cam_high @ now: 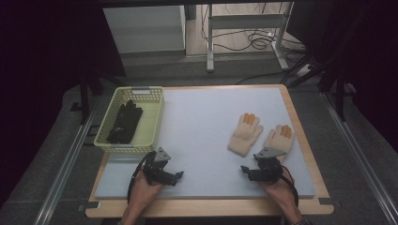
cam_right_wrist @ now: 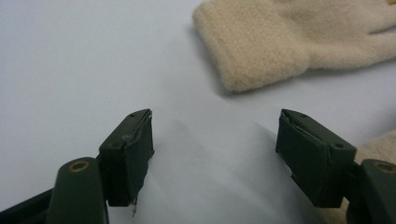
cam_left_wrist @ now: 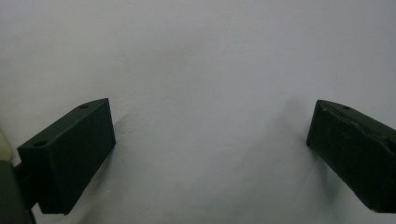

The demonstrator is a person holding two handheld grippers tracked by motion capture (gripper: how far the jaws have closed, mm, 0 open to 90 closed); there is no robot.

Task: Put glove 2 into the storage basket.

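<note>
right gripper [cam_right_wrist: 212,154] jaws apart, empty | near cream knitted wool glove [cam_right_wrist: 299,42], right table edge | risk: pinching only loose cuff, glove slips

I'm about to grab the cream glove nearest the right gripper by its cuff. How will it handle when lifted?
The cream glove looks like fuzzy knit, so it will probably droop from the cuff rather than hold its shape. It lies flat and thin on the mat, so it is likely light. The nap should grip well, hardly slipping.
</note>
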